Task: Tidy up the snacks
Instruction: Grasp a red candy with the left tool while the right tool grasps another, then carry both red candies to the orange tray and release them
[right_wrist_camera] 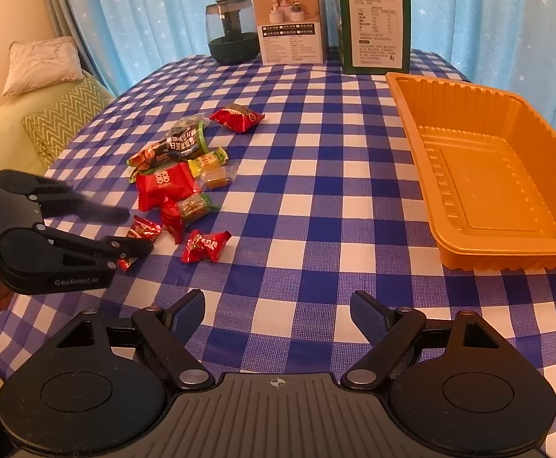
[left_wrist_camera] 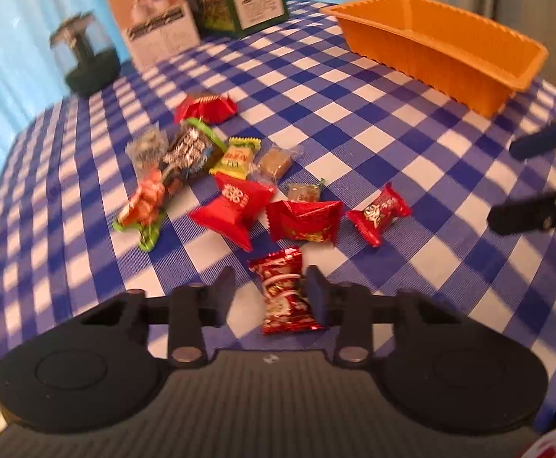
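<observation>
Several wrapped snacks lie in a loose pile (left_wrist_camera: 217, 175) on the blue checked tablecloth (left_wrist_camera: 354, 145); the pile also shows in the right wrist view (right_wrist_camera: 178, 179). My left gripper (left_wrist_camera: 274, 286) is open, its fingers on either side of a red foil snack packet (left_wrist_camera: 283, 294) that lies on the cloth. In the right wrist view the left gripper (right_wrist_camera: 136, 229) straddles that packet (right_wrist_camera: 142, 229). An empty orange tray (right_wrist_camera: 488, 175) stands at the right; it also shows in the left wrist view (left_wrist_camera: 442, 49). My right gripper (right_wrist_camera: 278, 316) is open and empty above the cloth near the front edge.
At the back of the table stand a dark glass jar (right_wrist_camera: 234, 30), a white box (right_wrist_camera: 291, 23) and a green box (right_wrist_camera: 375, 23). A blue star curtain hangs behind. A sofa with cushions (right_wrist_camera: 45, 87) is left of the table.
</observation>
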`<state>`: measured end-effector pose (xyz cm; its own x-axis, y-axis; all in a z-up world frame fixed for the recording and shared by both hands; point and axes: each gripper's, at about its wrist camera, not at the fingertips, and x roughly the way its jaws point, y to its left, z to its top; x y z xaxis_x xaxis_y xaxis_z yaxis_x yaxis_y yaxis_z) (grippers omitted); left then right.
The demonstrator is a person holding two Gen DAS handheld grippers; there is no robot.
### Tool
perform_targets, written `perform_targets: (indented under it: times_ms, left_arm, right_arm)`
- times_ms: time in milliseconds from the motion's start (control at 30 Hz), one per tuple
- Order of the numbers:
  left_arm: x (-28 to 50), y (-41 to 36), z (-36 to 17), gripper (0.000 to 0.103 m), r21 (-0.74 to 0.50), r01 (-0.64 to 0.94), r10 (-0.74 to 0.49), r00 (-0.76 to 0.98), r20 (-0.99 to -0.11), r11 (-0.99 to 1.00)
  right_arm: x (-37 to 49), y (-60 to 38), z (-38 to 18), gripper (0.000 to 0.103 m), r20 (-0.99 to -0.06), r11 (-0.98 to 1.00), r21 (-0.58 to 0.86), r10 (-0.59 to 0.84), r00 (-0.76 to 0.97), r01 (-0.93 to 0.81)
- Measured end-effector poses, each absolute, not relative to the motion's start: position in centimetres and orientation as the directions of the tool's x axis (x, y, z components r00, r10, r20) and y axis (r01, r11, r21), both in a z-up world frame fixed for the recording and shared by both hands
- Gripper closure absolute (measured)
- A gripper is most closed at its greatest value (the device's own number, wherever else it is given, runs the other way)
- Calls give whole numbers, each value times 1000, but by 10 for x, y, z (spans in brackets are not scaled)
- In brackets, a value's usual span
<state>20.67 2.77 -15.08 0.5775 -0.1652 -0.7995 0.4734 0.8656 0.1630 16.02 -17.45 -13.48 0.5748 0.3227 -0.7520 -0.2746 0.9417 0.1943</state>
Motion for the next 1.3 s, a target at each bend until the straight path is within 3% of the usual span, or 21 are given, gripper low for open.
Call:
perform_targets:
  times_ms: [67,133,467,700,833,933,967,1000,1300]
  left_arm:
    - [206,27,-150,72,133,430,-156,571,-806,893]
    - [206,29,-150,82,77,388,-170,564,-808,918]
    - [185,57,-140,85,-34,180,-138,603,-786,983]
    - [170,76,-129,85,-87,112,-138,618,-774,990]
    - [166,72,-125,85,-110,98,-148,623,-768,989]
    - [163,69,-123,85,-128,101,-163,621,-766,987]
    - [163,67,-123,85,-131,103,-167,620,-766,986]
    - [162,66,-123,85,-134,104,-170,619,-766,985]
    - [151,51,-114,85,-130,110,-171,617,-768,985]
  right_arm:
    - [161,-173,-135,19,-751,941,196,326,574,-277]
    - [163,-170,-135,19,-747,937,199,336,574,-288]
    - [187,-134,-145,21,-722,850,119,429,542,-514]
    - [209,-105,-164,39,-763,761,-32,400,508,-648]
    - [214,-98,-166,48,-767,724,-44,417,488,-688]
    - [214,-95,-165,64,-775,701,-42,427,466,-712]
    - [214,-94,-165,76,-778,699,-37,428,459,-714]
    - [213,-92,-165,80,-780,702,-37,424,459,-711]
    - [187,-115,-150,84,-759,804,13,395,518,-595]
